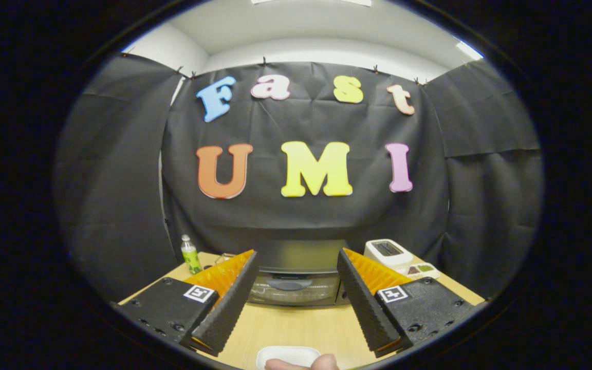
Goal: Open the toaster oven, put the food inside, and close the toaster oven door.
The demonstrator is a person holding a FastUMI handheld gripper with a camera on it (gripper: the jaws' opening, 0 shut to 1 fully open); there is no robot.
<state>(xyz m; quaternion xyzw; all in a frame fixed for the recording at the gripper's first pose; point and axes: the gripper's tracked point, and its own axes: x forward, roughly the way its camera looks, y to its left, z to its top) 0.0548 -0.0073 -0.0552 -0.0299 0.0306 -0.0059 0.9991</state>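
A black toaster oven (pixel 296 277) stands at the back of the wooden table (pixel 296 324), its glass door shut and the handle at the door's top. My gripper (pixel 296 262) is open, held above the table well short of the oven, and the oven shows through the wide gap between the two fingers (pixel 229 300). Nothing is between them. A white plate (pixel 287 354) lies on the table below and nearer than the fingers, with a pale piece of food (pixel 301 364) on its near side, partly cut off from view.
A green bottle (pixel 190 255) stands left of the oven. A white toaster (pixel 388 252) and a small tray with food items (pixel 422 270) sit to the oven's right. Black cloth walls close in the back and sides.
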